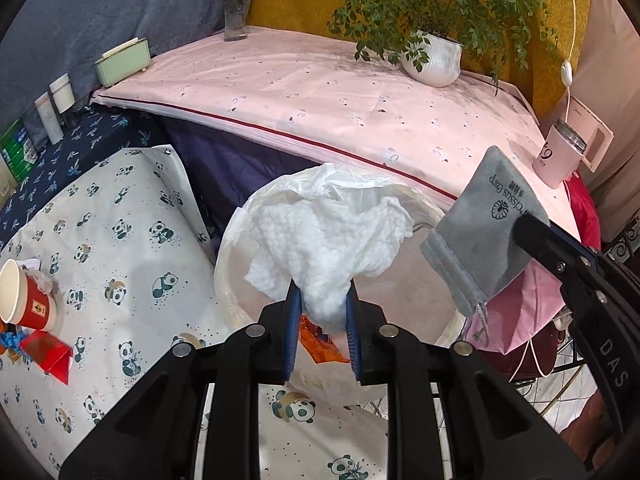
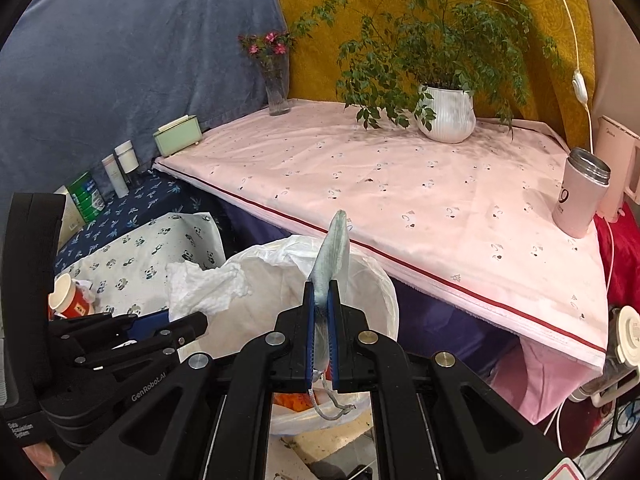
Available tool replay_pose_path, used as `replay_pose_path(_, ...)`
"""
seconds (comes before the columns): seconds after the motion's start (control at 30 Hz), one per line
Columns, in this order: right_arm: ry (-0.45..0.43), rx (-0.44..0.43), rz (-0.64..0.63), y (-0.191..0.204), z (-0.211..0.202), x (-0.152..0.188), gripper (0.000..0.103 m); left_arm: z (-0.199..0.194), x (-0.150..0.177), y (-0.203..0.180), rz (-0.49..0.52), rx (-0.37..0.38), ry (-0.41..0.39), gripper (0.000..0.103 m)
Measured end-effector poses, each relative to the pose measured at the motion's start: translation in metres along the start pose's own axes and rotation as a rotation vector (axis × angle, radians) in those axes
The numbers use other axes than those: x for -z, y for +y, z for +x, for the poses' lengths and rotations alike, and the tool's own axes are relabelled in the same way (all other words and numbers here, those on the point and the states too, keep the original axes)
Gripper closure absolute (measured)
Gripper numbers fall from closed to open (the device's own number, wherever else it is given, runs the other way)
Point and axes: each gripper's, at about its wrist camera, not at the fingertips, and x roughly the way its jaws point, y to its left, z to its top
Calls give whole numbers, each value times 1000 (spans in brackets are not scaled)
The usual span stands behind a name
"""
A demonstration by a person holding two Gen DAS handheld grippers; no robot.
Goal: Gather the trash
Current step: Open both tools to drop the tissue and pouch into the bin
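My left gripper (image 1: 323, 304) is shut on a crumpled white paper towel (image 1: 332, 240) and holds it over the bin lined with a white plastic bag (image 1: 236, 240). An orange wrapper (image 1: 320, 340) lies inside the bin. My right gripper (image 2: 321, 300) is shut on a grey drawstring pouch (image 2: 334, 248), also over the bin (image 2: 372, 280). The pouch shows in the left wrist view (image 1: 480, 232) at the right, with the right gripper (image 1: 524, 228) on it. The left gripper (image 2: 188, 320) and towel (image 2: 204, 284) show at left in the right wrist view.
A panda-print cloth (image 1: 112, 248) carries a red paper cup (image 1: 28, 300) and a red packet (image 1: 48, 354). The pink-covered table (image 1: 340, 96) holds a white plant pot (image 1: 434, 58), a glass vase (image 1: 237, 12), a green box (image 1: 122, 62) and a pink tumbler (image 1: 558, 154).
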Motion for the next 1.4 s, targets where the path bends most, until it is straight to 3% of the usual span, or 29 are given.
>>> replay_pose_path(0.6, 30, -15, -3, 3, 25, 6, 97, 17, 2, 7, -19, 10, 21, 82)
replay_pose_path(0.67, 36, -20, -5, 4, 27, 6, 95, 18, 2, 7, -24, 7, 22, 74)
replay_pose_path(0.77, 32, -19, -22, 9, 28, 6, 88, 14, 2, 10, -34, -4, -6, 45)
replay_pose_path(0.8, 29, -14, -27, 10, 28, 6, 75, 12, 2, 11, -38, -14, -20, 40)
replay_pose_path(0.93, -7, 4, -14, 10, 23, 4, 47, 6, -1, 25, -74, -36, -35, 34)
replay_pose_path(1.2, -23, -11, -42, 30, 7, -2, 46, -20, 4, 50, -117, -63, -75, 31)
replay_pose_path(1.4, -34, -71, -87, 75, -10, -3, 42, -54, 17, 91, -175, -117, -113, 28)
